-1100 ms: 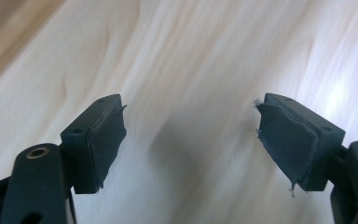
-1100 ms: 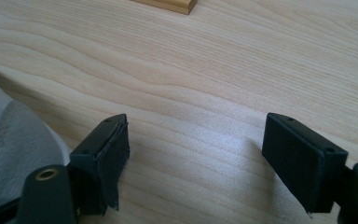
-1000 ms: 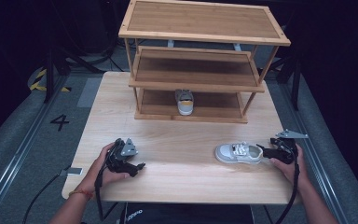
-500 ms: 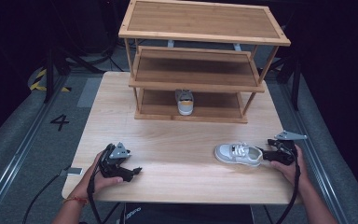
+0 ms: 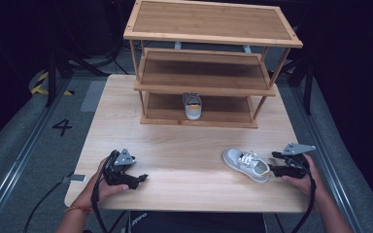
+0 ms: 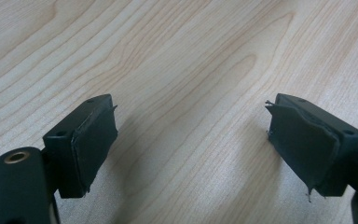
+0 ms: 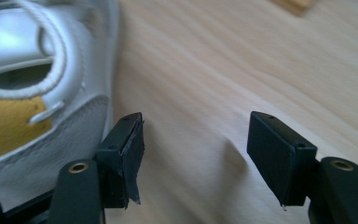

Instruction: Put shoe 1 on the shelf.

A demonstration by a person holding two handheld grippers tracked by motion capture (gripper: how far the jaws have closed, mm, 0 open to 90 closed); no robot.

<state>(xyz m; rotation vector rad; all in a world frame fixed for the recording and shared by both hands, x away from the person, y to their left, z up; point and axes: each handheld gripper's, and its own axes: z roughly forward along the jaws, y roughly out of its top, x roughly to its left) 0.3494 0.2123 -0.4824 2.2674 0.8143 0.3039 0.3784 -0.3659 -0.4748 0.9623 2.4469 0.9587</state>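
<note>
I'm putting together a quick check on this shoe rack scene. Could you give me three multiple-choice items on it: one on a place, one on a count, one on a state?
1. Where does the shoe in the rack stand?
A. on the top shelf
B. on the middle shelf
C. on the bottom shelf

2. How many shoes are in sight?
A. one
B. two
C. three

3. How does the right gripper stand to the shoe on the table?
A. its jaws are apart, beside the shoe's heel, with bare table between them
B. it is clamped on the laces
C. it holds the shoe in the air

Answers: 1 C, the high view shows it under the middle shelf. 2 B, one in the rack, one on the table. 3 A, the right gripper view shows wood between the pads.
</note>
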